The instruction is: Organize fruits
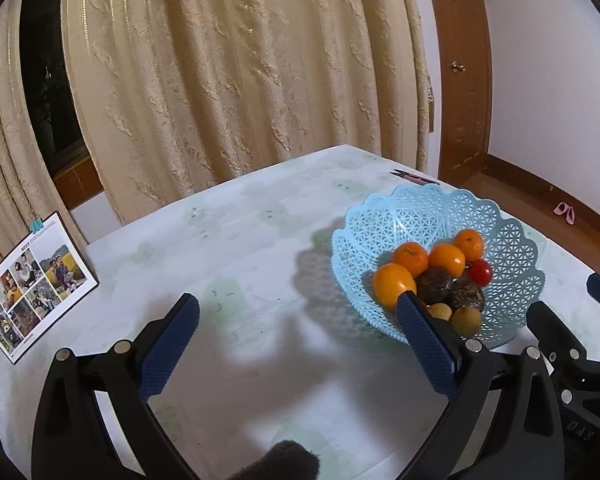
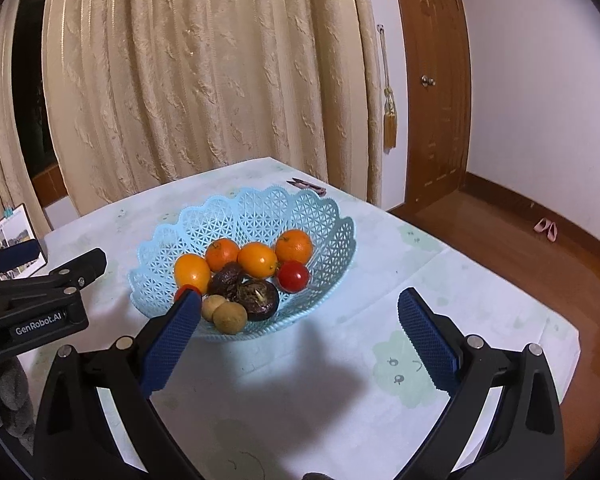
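A light blue lattice basket stands on the pale tablecloth. In it lie several oranges, a red tomato, two dark brown fruits and small tan round fruits. My left gripper is open over bare cloth left of the basket, its right finger overlapping the basket's near rim in the picture. My right gripper is open just in front of the basket, nothing between its fingers.
A photo card with a blue clip lies at the table's left. A small pink-handled tool rests at the far edge by the curtain. The table ends at the right above a wooden floor.
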